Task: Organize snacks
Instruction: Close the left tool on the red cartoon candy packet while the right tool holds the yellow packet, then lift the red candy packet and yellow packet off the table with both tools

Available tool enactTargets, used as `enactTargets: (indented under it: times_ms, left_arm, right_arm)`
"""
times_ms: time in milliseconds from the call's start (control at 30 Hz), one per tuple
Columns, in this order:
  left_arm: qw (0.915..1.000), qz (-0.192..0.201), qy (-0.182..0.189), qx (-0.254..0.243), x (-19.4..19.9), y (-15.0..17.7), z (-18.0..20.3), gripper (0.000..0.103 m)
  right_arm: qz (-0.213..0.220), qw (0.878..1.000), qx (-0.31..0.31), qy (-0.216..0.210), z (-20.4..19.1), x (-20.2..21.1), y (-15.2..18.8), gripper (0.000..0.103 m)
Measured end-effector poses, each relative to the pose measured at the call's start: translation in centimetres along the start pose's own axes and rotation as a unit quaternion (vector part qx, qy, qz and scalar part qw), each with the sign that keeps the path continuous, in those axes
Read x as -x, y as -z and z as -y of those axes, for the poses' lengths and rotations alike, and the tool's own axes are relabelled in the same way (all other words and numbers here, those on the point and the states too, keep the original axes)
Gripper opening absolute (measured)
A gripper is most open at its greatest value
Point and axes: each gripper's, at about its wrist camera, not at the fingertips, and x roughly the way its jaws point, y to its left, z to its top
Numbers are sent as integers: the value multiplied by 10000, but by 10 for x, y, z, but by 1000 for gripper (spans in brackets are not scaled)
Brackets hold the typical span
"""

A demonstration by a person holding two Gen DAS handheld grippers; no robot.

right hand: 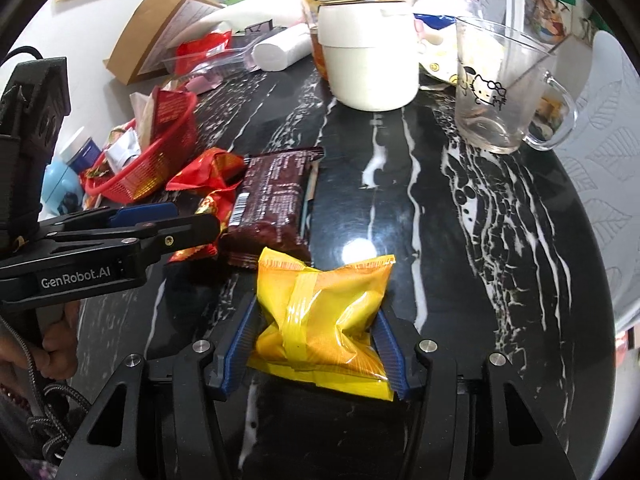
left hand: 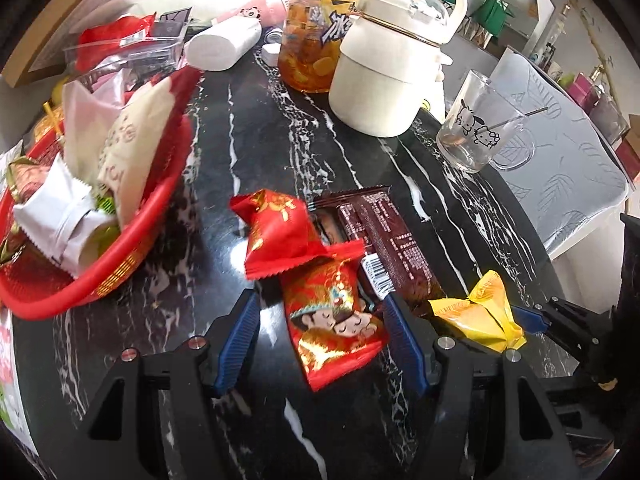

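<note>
My left gripper (left hand: 322, 332) is open around a red cartoon-print snack packet (left hand: 332, 320) lying on the black marble table (left hand: 260, 140); its fingers stand apart from the packet's sides. A second red packet (left hand: 280, 236) and a brown bar wrapper (left hand: 384, 236) lie just beyond. My right gripper (right hand: 316, 344) is shut on a yellow snack packet (right hand: 324, 312), squeezing its sides; this packet also shows in the left wrist view (left hand: 480, 312). A red basket (left hand: 132, 240) with several packets sits at the left; it also shows in the right wrist view (right hand: 160, 160).
A white kettle (left hand: 392, 68), a jar of orange drink (left hand: 312, 40) and a glass cartoon mug (left hand: 480, 128) stand at the back. A white roll (left hand: 224, 44) and clear box (left hand: 128, 56) lie behind the basket. The table edge curves at right (right hand: 580, 240).
</note>
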Motion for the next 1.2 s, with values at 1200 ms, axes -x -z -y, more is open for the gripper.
enactTargets:
  times_ms: [1200]
  left_arm:
    - [9975, -333, 201, -585, 38, 78, 33, 32]
  right_arm:
    - [17, 10000, -9, -61, -5, 28, 53, 55]
